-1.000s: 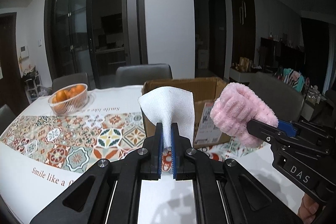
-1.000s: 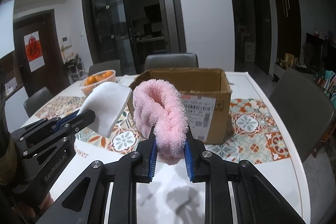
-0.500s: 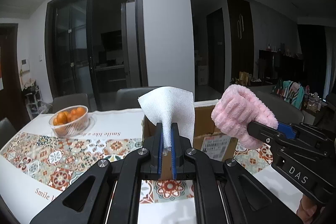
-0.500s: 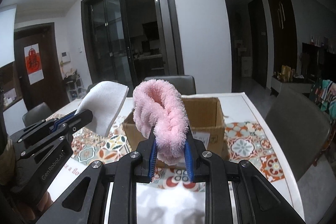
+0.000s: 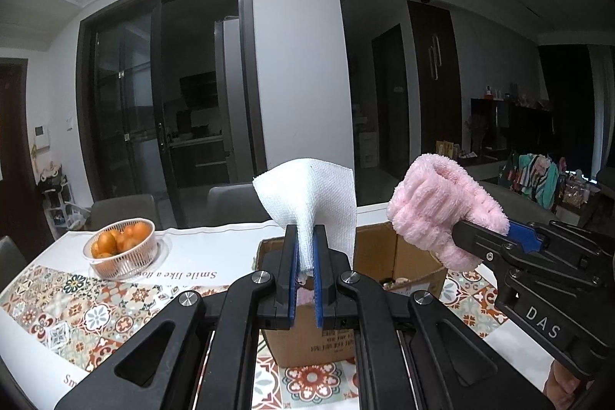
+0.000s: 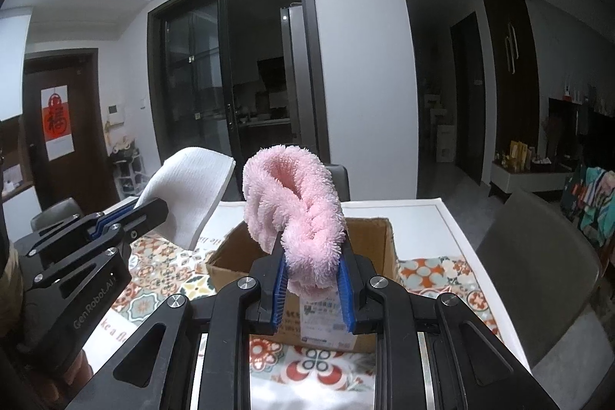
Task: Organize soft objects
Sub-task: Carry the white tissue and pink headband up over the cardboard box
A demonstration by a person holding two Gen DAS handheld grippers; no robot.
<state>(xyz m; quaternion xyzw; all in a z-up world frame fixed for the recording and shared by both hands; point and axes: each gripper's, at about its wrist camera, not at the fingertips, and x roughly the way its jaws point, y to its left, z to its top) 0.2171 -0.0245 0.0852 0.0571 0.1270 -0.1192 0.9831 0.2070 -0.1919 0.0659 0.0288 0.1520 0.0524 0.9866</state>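
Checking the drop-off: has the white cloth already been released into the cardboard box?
No: the left gripper is shut on the white cloth, held above the cardboard box.

Both wrist views ride high, facing twelve o'clock over the cardboard box [image 5: 399,256] [image 6: 369,237], close below; each catches the other's fingers.

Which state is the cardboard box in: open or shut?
Open: the cardboard box shows raised top flaps and a visible inner wall, with something pink inside in the left wrist view.

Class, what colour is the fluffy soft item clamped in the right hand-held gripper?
Pale pink. The fluffy plush band held by the right hand-held gripper shows best in the right wrist view.
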